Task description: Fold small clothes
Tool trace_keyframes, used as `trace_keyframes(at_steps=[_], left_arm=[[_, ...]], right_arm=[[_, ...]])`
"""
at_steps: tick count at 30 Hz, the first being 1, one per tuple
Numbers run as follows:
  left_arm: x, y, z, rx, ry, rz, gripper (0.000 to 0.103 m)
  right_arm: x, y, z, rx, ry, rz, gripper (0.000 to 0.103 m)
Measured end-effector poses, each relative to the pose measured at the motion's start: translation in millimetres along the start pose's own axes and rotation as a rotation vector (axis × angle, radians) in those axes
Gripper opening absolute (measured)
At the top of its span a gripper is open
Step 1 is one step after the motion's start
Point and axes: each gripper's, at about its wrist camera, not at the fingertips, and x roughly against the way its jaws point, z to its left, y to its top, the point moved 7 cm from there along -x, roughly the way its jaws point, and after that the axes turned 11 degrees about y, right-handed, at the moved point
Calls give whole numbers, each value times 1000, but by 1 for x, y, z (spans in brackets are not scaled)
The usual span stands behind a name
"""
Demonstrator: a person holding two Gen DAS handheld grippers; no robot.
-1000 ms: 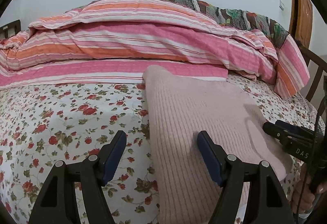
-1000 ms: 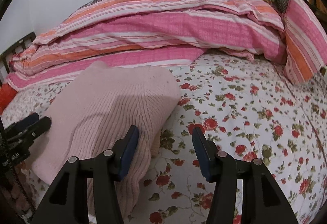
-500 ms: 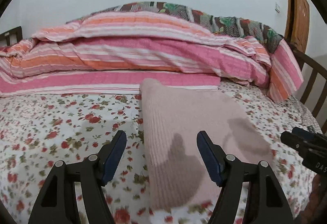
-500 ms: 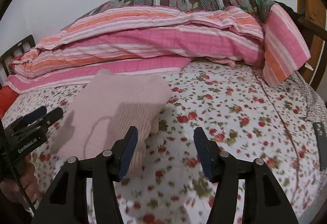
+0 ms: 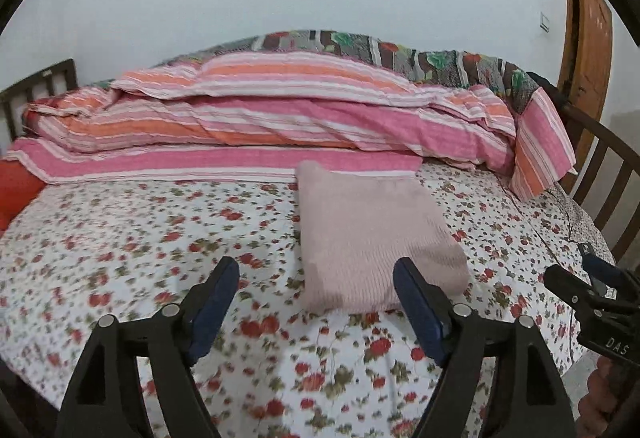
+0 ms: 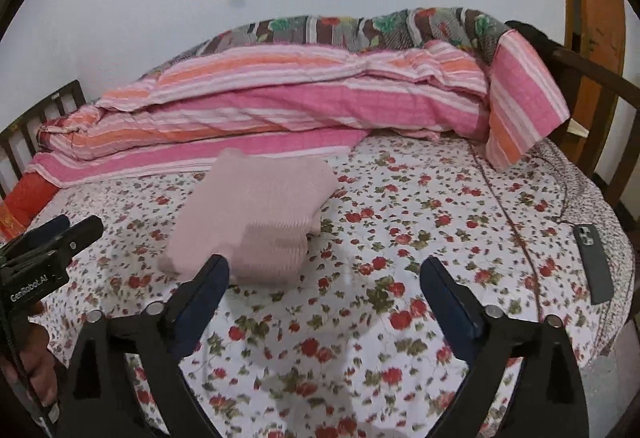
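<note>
We have pulled both tools up and back from the bed: a second ago the pink knit sweater (image 5: pixel 372 238) filled the space at our fingertips, and now it lies well ahead of them, folded into a compact rectangle on the floral bedsheet (image 5: pixel 140 238), just in front of the striped pink quilt (image 5: pixel 280 126) heaped along the wall. The left hand-held gripper (image 5: pixel 316 290) is released, its jaws having just opened a little further with nothing between them but sheet. The right hand-held gripper (image 6: pixel 324 286) is released too; its jaws have just swung much wider, and only flowered sheet shows in the gap. Neither touches the sweater.

We read this as a fold just finished and let go: the garment holds its shape unaided, edges roughly square, one thick end nearer us. Whether another garment waits we cannot tell; none is in view.

As for containers, we see no basket, box or drawer here, so the sweater sits loose on the bed. A dark phone (image 6: pixel 594 262) lies near the right edge of the mattress, well apart from the sweater.
</note>
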Motion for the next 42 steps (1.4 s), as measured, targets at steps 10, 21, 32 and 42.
trace_keyframes(at_steps=[10, 21, 32, 42], left_arm=[[56, -1, 1, -6, 43, -62, 85], [62, -4, 3, -4, 54, -59, 85], [63, -3, 8, 7, 56, -59, 85], [65, -4, 8, 9, 55, -61, 85]], right_arm=[[47, -8, 4, 16, -33, -38, 102], [58, -11, 4, 13, -32, -46, 102], [60, -12, 9, 20, -45, -55, 102], [62, -11, 9, 18, -39, -60, 102]])
